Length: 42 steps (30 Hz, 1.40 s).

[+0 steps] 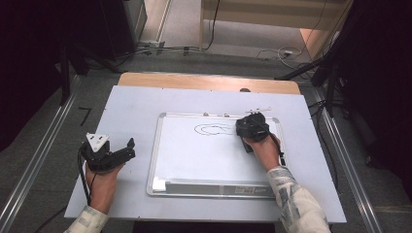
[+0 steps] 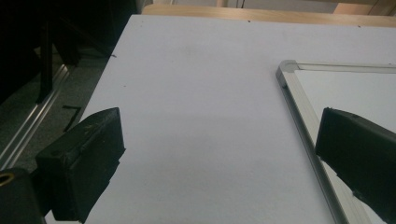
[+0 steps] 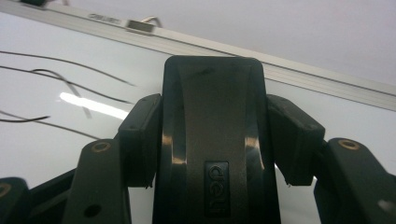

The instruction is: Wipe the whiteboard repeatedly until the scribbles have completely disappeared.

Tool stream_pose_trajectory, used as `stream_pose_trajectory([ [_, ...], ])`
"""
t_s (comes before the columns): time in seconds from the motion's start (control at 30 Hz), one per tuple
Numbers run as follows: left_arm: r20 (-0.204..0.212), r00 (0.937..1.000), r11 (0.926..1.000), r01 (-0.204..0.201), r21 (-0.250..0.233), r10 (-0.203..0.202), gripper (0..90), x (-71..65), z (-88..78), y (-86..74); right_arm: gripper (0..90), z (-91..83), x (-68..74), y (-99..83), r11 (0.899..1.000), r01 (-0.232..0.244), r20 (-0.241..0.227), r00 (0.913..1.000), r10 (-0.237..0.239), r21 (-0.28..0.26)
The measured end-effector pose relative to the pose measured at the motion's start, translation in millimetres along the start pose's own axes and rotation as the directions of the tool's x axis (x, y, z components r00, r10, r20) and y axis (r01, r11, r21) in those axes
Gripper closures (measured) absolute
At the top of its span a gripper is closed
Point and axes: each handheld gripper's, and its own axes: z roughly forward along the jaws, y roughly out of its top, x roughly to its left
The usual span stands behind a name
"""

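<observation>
A black whiteboard eraser (image 3: 212, 140) sits pinched between the jaws of the right gripper (image 1: 252, 127), its flat face down on the whiteboard (image 1: 194, 160). In the right gripper view the jaws press against both long sides of the eraser, which bears a small embossed label on its top. It rests in the far right part of the board, just right of a looping black drawn line (image 1: 212, 129), and close to the board's far frame edge. The whiteboard, framed in silver metal, lies flat on the pale grey table (image 1: 136, 104), roughly in the middle and towards the right. Well apart to the left, the left gripper (image 1: 127, 149) rests on the bare table just beside the board's left frame, its jaws spread wide with nothing between them.
</observation>
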Motion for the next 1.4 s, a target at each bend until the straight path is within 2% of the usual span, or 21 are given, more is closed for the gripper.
stream_pose_trajectory([
  [0.07,0.000,1.0000,1.0000,-0.002,0.002,0.002,1.6,-0.6,-0.6,0.0,38.8,-0.5,-8.2,-0.7,1.000,-0.012,0.007,0.9999,0.012,0.002],
  [0.33,-0.004,1.0000,1.0000,0.002,0.002,-0.002,1.6,0.4,-0.8,-0.4,38.8,-1.7,-24.1,-2.4,0.999,-0.049,0.036,0.9982,0.049,0.005],
  [0.43,-0.003,1.0000,1.0000,0.003,0.003,-0.003,1.6,-0.4,0.0,-0.5,38.8,-2.0,-19.9,-2.0,0.999,-0.041,0.047,0.9981,0.041,0.011],
  [0.7,0.002,1.0000,1.0000,-0.004,0.000,0.004,1.6,-1.9,-0.3,0.1,38.8,-1.4,11.1,0.1,1.000,0.024,-0.007,0.9997,-0.023,0.016],
  [0.8,0.001,1.0000,1.0000,-0.002,0.001,0.002,1.6,-1.5,-0.1,0.2,38.8,-1.5,19.5,0.3,0.999,0.047,-0.008,0.9988,-0.047,0.016],
  [0.87,0.000,1.0000,1.0000,0.000,0.001,0.000,1.6,-0.9,0.6,-0.1,38.8,-1.6,16.5,-0.1,0.999,0.036,-0.021,0.9991,-0.035,0.016],
  [0.93,0.002,1.0000,1.0000,0.001,0.002,-0.001,1.6,-0.6,1.0,-0.1,38.8,-2.4,13.0,-0.8,0.999,0.048,0.004,0.9989,-0.048,0.018],
  [1.2,-0.003,1.0000,1.0000,0.000,0.004,0.000,1.6,-1.9,0.6,-0.4,38.8,-5.5,-28.7,-6.3,0.998,-0.058,0.054,0.9970,0.056,0.024],
  [1.23,-0.004,1.0000,1.0000,0.000,0.004,0.000,1.6,-2.2,0.8,-0.5,38.8,-5.5,-30.5,-6.4,0.997,-0.067,0.050,0.9965,0.066,0.022],
  [1.3,-0.001,1.0000,1.0000,-0.003,0.003,0.003,1.6,-2.8,1.2,-0.2,38.8,-5.3,-27.2,-5.6,0.998,-0.058,0.067,0.9962,0.056,0.024],
  [1.4,-0.001,1.0000,1.0000,-0.005,0.006,0.005,1.6,-3.6,1.8,0.2,38.8,-3.8,-20.2,-3.7,0.998,-0.053,0.058,0.9970,0.052,0.023],
])
